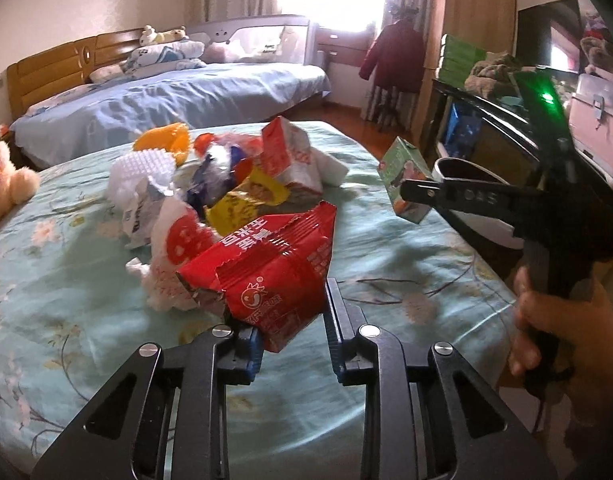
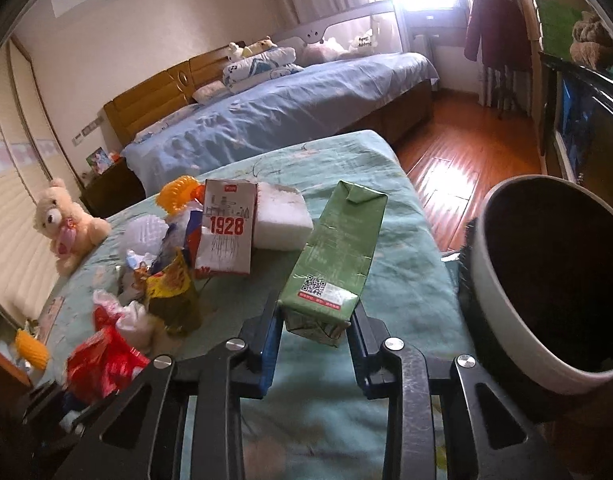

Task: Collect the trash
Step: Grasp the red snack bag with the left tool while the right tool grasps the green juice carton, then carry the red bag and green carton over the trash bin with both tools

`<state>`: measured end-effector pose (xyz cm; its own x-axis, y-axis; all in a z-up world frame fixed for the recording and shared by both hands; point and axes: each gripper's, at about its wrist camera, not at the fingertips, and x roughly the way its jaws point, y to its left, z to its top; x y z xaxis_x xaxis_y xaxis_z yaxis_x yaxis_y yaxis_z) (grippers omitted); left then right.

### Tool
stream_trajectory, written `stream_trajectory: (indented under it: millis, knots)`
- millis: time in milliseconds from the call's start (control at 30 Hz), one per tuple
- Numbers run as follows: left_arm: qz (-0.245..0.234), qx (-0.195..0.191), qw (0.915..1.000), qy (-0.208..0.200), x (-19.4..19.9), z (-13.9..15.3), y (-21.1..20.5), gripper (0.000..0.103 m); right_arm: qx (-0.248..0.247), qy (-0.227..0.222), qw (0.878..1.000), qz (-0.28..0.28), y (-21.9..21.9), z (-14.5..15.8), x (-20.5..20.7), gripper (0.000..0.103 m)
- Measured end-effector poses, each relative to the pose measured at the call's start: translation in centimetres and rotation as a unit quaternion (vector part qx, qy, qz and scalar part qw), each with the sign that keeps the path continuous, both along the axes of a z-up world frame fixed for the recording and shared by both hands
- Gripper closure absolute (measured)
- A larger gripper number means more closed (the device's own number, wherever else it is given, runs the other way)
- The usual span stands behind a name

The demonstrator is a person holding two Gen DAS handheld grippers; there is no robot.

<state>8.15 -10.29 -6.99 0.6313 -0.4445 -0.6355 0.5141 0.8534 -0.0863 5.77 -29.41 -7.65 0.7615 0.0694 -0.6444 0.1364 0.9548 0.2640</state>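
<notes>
The bin [image 2: 546,280] sits just right of my right claw [image 2: 316,320], its white rim tipped toward me at the edge of the teal bedspread [image 2: 406,248]. If I swing across too low, the carton's far end could clip that rim and twist out of the pads.

Ahead and to the left of both claws lies the trash pile: the 1928 box [image 2: 226,228], a white foam block [image 2: 282,220] and a yellow wrapper [image 2: 174,280]. Any careless sweep from me could scatter it off the bed.

My right claw is closed narrow on the green carton [image 2: 330,256], gripping only its near end, with the rest sticking out forward. That lever arm is what worries me; a fast turn may let it pivot or slip.

My left claw [image 1: 292,320] pinches the red snack wrapper [image 1: 274,276] between its fingers. The foil is thin and crinkled, held by one corner, so it may slide free on the way to the bin, which is well to the right of this claw
</notes>
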Motion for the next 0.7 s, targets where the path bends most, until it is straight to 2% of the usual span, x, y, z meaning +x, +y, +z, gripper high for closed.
stream_trajectory:
  millis: [200, 700]
  knots:
    - [-0.024, -0.012, 0.9995, 0.014, 0.6, 0.4, -1.6, 0.080, 0.012, -0.012, 1.000, -0.006, -1.5, 1.2, -2.5, 0.072]
    - [-0.083, -0.011, 0.9965, 0.000, 0.8, 2.2, -7.8, 0.080, 0.002, -0.031, 0.998, -0.049, -5.9, 3.4, -6.6, 0.072]
